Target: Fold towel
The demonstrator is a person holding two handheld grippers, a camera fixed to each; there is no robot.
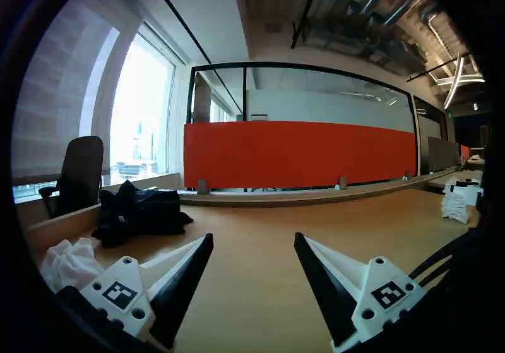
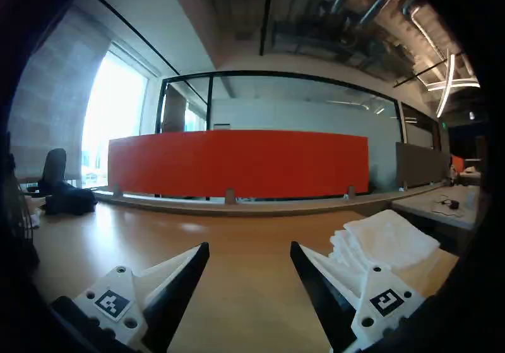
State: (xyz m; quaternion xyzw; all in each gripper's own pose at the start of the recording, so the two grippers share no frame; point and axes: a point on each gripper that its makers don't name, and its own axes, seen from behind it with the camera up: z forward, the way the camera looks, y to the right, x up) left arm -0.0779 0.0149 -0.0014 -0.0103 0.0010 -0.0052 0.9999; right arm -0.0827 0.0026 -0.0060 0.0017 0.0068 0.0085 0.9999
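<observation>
Left claw [image 1: 252,237] spread, empty, over wooden table [image 1: 265,290]. Crumpled white towel [image 1: 68,263] near left, just beside left finger; black cloth heap [image 1: 136,211] farther back. Right claw [image 2: 249,246] spread, empty. Folded towel stack [image 2: 386,239] near right, beside right finger. Orange divider [image 2: 240,162] along far table edge.

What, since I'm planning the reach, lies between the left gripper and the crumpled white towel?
Nothing visible. The crumpled white towel lies on the table just left of the left gripper; the black cloth pile sits beyond it.
</observation>
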